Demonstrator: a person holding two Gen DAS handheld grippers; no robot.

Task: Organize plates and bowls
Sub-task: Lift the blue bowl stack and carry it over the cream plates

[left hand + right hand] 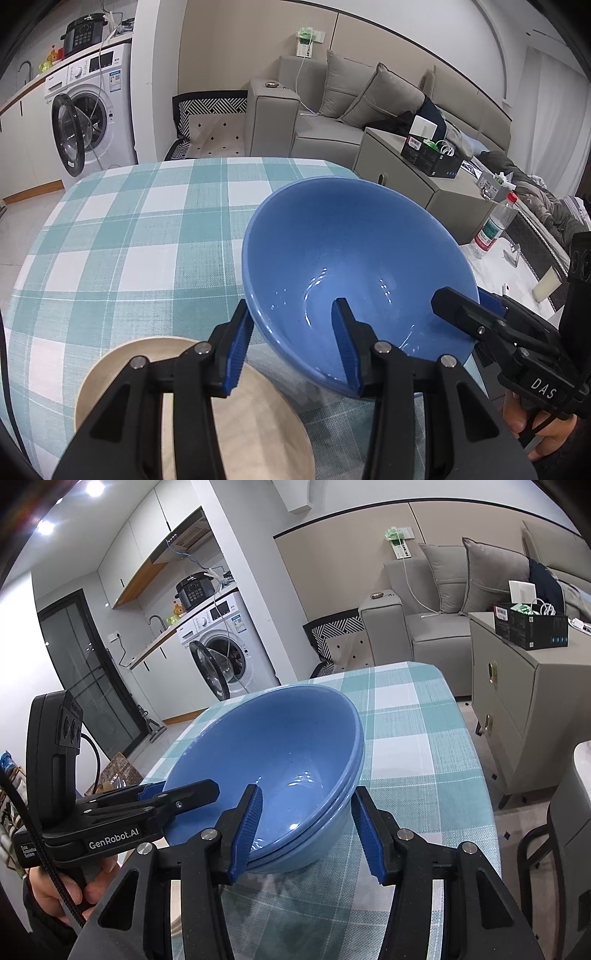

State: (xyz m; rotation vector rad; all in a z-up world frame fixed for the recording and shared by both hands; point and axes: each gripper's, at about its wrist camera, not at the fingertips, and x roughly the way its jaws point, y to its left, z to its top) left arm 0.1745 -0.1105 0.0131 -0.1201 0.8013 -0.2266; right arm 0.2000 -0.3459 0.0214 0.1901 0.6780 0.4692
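A grey sofa [332,107] with cushions stands at twelve o'clock against a beige panelled wall [240,48]. At ten o'clock, a white washing machine [92,110] — its door hanging open — sits under a counter beside white cabinets. A grey side cabinet [517,701] stands at two o'clock. Ceiling spotlights [46,527] glow over the kitchen — a dark glass door [81,679] at nine o'clock.
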